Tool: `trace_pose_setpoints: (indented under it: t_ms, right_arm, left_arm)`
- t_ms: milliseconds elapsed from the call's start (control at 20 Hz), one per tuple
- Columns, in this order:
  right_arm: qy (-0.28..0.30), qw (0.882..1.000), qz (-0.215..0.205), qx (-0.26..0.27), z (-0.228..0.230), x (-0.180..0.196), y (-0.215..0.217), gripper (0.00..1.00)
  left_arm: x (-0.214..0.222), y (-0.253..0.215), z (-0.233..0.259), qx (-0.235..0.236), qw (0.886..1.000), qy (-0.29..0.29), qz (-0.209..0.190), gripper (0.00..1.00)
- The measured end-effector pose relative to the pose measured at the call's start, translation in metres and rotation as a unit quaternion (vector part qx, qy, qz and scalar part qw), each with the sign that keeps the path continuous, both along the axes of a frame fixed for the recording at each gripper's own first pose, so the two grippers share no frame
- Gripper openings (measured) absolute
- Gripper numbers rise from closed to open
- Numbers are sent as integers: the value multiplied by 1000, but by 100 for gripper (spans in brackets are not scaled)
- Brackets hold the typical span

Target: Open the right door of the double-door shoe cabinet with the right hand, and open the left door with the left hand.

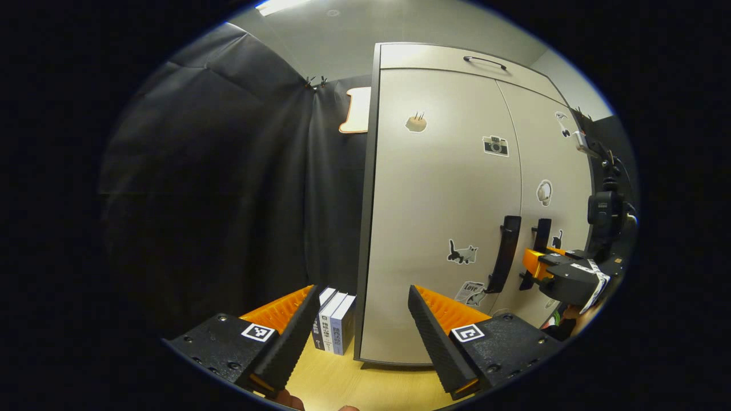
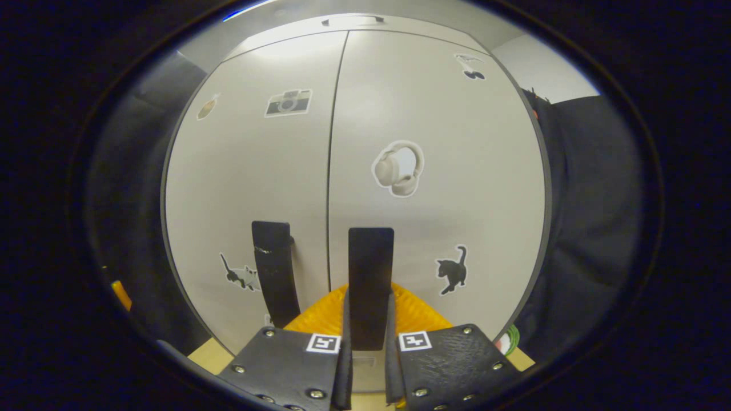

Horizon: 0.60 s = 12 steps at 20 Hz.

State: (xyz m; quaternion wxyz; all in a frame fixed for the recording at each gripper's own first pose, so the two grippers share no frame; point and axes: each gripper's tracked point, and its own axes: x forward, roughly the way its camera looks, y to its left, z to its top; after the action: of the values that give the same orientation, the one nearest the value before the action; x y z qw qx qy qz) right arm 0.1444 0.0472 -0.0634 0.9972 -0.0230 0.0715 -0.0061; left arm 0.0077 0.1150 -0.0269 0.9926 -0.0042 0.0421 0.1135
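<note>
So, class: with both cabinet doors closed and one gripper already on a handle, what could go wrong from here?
1. The right gripper clamps only the lower end of the right door's handle; pulling could make it slip off.
2. The left gripper is open, well short of the left door's handle, which sits right beside the other gripper, so reaching in may bump it.

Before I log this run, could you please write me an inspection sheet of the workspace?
Surface: light wood floor, bare in front of the cabinet.
Job's things: shoe cabinet, both doors look closed; left door handle free; right door handle sits between the right gripper's fingers.
Clutter: books standing beside the cabinet; stickers on both doors.
Grippers: left gripper open, short of the cabinet; right gripper shut on the right door handle.
Cables: nothing seen.
Surroundings: black cloth wall; ceiling light.
</note>
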Motion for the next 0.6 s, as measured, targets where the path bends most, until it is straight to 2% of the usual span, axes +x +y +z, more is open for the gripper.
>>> trace_pose_setpoints:
  t_ms: [300, 600]
  right_arm:
    - [-3, 1000, 19, 8, 3, -13, -3, 23]
    - [-4, 998, 56, 15, 5, -28, -6, 23]
  left_arm:
    - [-9, -4, 2, 3, 1000, -1, -5, 96]
    - [-20, -21, 0, -2, 1000, 2, -22, 97]
